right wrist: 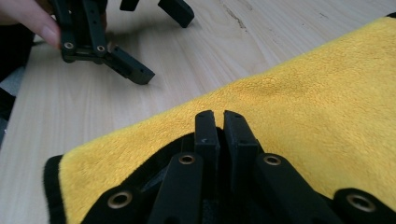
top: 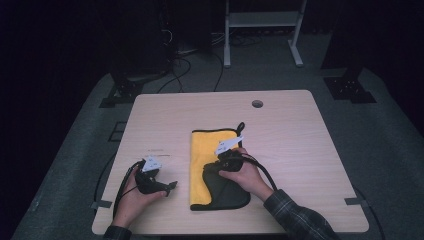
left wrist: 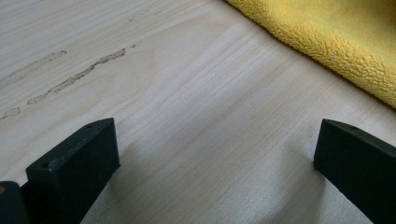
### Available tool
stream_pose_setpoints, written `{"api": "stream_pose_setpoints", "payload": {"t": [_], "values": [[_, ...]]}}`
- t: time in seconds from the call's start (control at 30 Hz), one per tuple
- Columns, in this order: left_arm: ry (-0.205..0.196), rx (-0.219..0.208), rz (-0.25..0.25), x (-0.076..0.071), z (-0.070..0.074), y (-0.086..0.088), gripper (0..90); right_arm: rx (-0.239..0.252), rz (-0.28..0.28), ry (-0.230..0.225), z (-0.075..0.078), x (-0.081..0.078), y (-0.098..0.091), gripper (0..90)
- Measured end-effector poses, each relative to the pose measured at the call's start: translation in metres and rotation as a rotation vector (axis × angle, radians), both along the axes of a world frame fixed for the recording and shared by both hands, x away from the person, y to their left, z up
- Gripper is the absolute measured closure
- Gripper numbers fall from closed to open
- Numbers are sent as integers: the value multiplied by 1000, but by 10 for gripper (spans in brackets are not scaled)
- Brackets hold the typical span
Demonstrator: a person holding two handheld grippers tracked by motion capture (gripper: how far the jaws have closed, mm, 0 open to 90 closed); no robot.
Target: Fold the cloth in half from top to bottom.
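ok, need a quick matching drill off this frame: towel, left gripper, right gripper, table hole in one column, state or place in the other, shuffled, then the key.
Things:
1. towel
2. left gripper
3. right gripper
4. table hole

States or places:
A. jaws wide apart over bare wood
B. far side of the table, right of centre
C. jaws closed together, low over the yellow cloth
D. yellow with a dark side, near end folded back over it

Pairs: 1-D, 2-A, 3-C, 4-B
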State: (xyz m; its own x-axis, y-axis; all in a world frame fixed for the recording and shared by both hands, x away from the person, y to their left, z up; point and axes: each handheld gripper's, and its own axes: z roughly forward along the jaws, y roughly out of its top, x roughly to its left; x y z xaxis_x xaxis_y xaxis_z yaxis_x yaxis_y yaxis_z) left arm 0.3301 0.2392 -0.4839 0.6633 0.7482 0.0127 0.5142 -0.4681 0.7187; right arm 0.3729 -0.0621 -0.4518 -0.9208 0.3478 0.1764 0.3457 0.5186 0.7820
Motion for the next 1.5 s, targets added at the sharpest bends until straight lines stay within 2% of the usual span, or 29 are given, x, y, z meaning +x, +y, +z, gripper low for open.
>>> {"api": "stream_pose_setpoints", "payload": {"t": [0.43,0.6,0.87,0.97,1.13,1.3,1.4,1.43,1.5], "values": [[0,3,-2,0,0,0,0,26,-17,13,11,-20,-42,840],[3,5,-2,0,0,0,0,41,-29,25,13,-33,-63,839],[3,5,-2,0,0,0,0,30,-43,49,5,-48,-85,832],[3,5,-3,0,0,0,0,17,-42,52,1,-53,-88,827],[2,7,-4,0,0,0,0,-48,-40,44,-9,-65,-95,810],[1,4,-2,0,0,0,0,-87,-40,28,-10,-72,-104,787],[1,3,-2,0,0,0,0,-65,-47,32,-7,-75,-111,780],[1,3,-2,0,0,0,0,-24,-59,16,0,-77,-117,777],[1,4,-2,0,0,0,0,-9,-65,10,4,-77,-118,784]]}}
